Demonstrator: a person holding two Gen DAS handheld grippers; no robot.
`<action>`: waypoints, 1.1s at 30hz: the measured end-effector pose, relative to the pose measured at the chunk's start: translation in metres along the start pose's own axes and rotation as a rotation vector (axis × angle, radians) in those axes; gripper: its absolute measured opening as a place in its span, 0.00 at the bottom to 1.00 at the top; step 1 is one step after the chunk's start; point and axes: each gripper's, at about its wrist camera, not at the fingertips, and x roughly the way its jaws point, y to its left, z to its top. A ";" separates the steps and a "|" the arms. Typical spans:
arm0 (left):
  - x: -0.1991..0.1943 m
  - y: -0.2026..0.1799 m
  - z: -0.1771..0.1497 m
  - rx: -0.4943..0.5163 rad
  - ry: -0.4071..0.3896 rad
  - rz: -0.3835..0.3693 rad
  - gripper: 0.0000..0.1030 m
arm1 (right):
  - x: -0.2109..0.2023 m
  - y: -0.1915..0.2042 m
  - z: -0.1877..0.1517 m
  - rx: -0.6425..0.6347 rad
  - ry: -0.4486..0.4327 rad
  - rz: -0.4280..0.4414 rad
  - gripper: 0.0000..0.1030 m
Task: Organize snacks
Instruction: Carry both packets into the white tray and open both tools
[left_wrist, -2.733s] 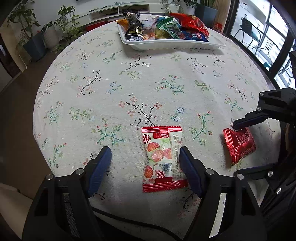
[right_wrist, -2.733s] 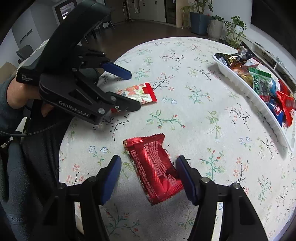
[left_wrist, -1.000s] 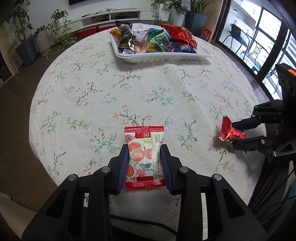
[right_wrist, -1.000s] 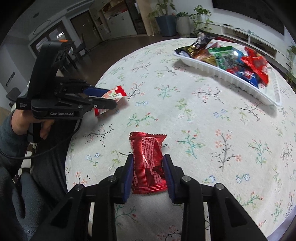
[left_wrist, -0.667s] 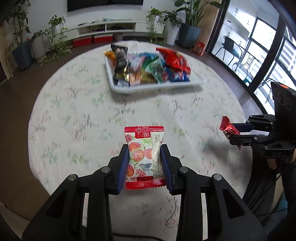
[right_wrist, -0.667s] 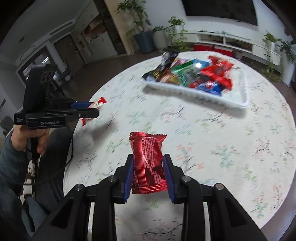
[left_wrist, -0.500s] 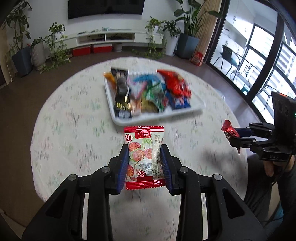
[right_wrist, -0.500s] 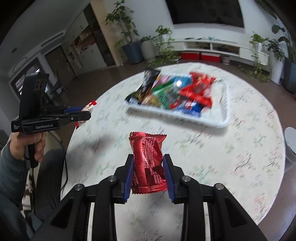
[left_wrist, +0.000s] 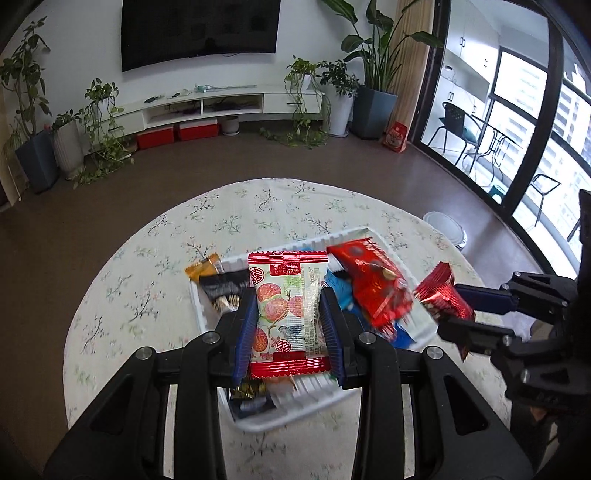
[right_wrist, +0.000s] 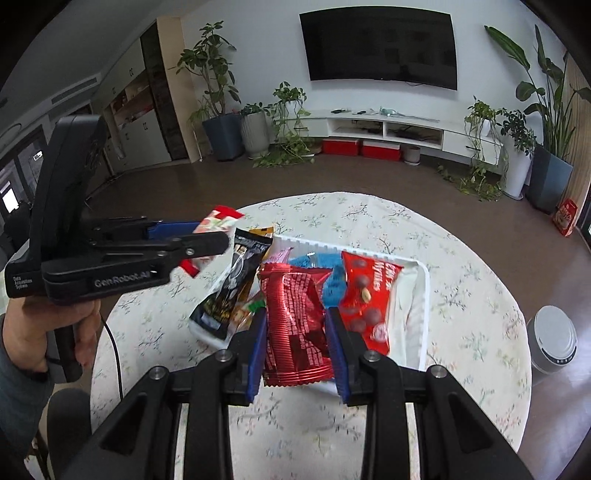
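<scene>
My left gripper (left_wrist: 288, 328) is shut on a white snack packet with red fruit print (left_wrist: 286, 306), held in the air above the white tray (left_wrist: 295, 410). My right gripper (right_wrist: 297, 350) is shut on a crinkled red foil packet (right_wrist: 295, 321), also hanging over the tray (right_wrist: 413, 317). The tray holds several snacks: a black and gold bar (right_wrist: 236, 284), a red chocolate bag (right_wrist: 365, 302) and blue packets (right_wrist: 332, 280). In the left wrist view the right gripper (left_wrist: 448, 315) comes in from the right with its red packet (left_wrist: 441, 295). In the right wrist view the left gripper (right_wrist: 207, 242) comes in from the left.
The tray sits on a round table with a floral cloth (left_wrist: 155, 266). A hand (right_wrist: 33, 328) grips the left tool's handle. A white bin (right_wrist: 554, 339) stands on the brown floor right of the table. Plants and a low TV shelf line the far wall.
Both grippers closed on their packets, lifted them off the cloth and carried them forward. The tray, formerly at the far edge, now lies directly beneath both packets.
</scene>
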 end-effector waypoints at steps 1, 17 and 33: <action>0.009 0.001 0.004 0.002 0.005 0.002 0.31 | 0.007 0.000 0.002 0.001 0.003 -0.007 0.33; 0.103 0.008 0.002 0.009 0.071 -0.001 0.32 | 0.082 -0.009 0.014 -0.020 0.086 -0.118 0.33; 0.138 0.002 -0.001 0.017 0.090 0.017 0.45 | 0.100 0.000 0.008 -0.099 0.111 -0.187 0.34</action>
